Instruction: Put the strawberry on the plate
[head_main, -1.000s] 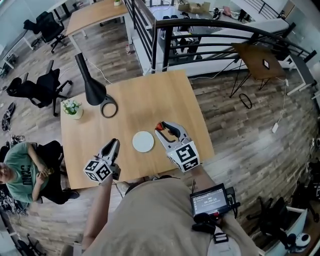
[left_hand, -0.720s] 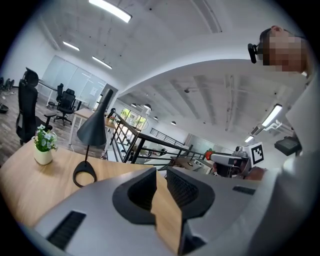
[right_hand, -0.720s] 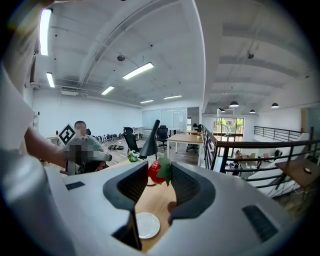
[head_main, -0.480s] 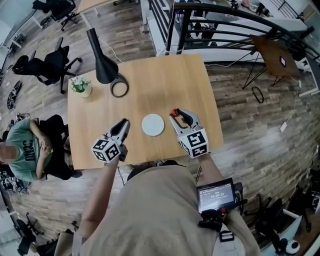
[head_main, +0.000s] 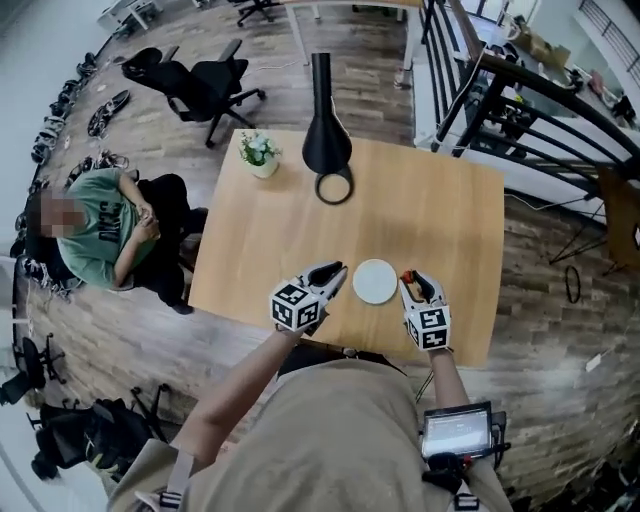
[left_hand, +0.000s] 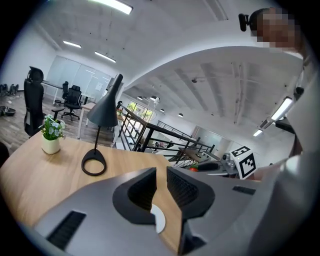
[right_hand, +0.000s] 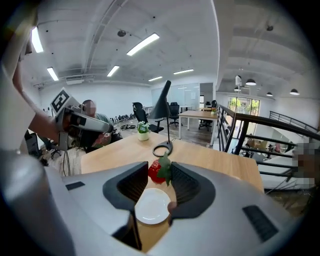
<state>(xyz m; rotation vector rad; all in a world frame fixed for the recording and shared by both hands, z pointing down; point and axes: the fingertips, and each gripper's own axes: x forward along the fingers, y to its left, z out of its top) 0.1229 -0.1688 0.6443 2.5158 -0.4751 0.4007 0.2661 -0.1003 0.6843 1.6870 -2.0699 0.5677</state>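
While right gripper (right_hand: 161, 175) fingers pinch strawberry (right_hand: 156, 171) beside plate (right_hand: 152, 207), left gripper (left_hand: 161, 176) fingers sit narrowly apart, empty.

The person wears a loose beige short-sleeved shirt (head_main: 330, 440), with a small black device with a lit screen (head_main: 457, 432) strapped at the right side of the waist. The left gripper (head_main: 334, 269) and right gripper (head_main: 410, 278) are pale grey moulded shells with black ribbed pads (left_hand: 182, 189). Each carries a white cube (head_main: 293, 306) printed with black square markers.
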